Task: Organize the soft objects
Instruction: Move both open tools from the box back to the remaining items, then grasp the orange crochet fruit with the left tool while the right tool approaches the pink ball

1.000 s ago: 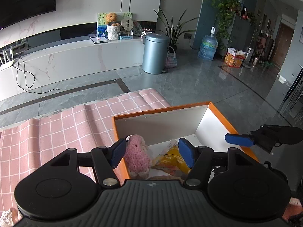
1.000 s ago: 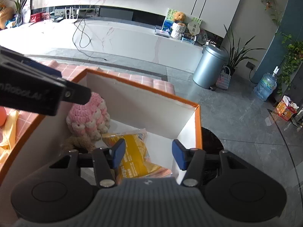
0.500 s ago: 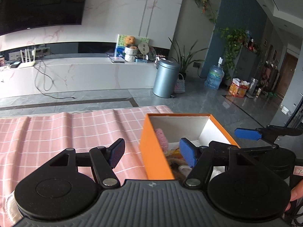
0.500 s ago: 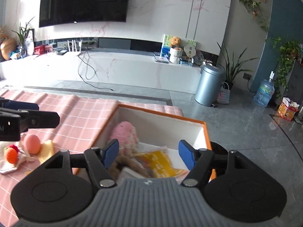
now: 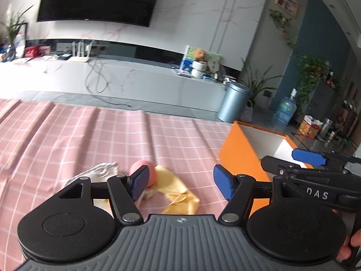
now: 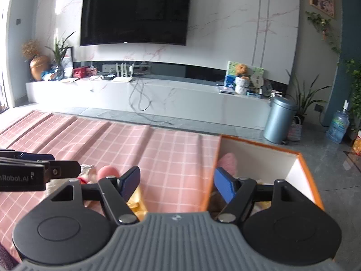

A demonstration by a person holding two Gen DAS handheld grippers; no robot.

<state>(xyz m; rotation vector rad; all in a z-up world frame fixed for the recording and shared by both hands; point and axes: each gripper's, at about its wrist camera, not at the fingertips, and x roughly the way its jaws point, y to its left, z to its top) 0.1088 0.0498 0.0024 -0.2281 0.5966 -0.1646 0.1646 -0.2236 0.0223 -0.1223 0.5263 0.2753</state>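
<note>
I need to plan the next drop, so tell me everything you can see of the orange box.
The orange box is open-topped, with orange outer walls and rim and plain white inner walls, apparently stiff card. It stands upright at the right end of the pink checked tablecloth, its near left wall beside the bare cloth. Inside, a pink knitted toy leans toward the left wall, with something yellow lower down; the rest of the contents are hidden behind the right gripper.

The left gripper's near finger (image 5: 140, 181) hides part of the pink ball (image 5: 147, 169) and the pale crumpled thing (image 5: 99, 171) beside it, too blurred to name; in the right wrist view its fingers (image 6: 222, 184) cover most of the orange box's (image 6: 313, 180) contents
</note>
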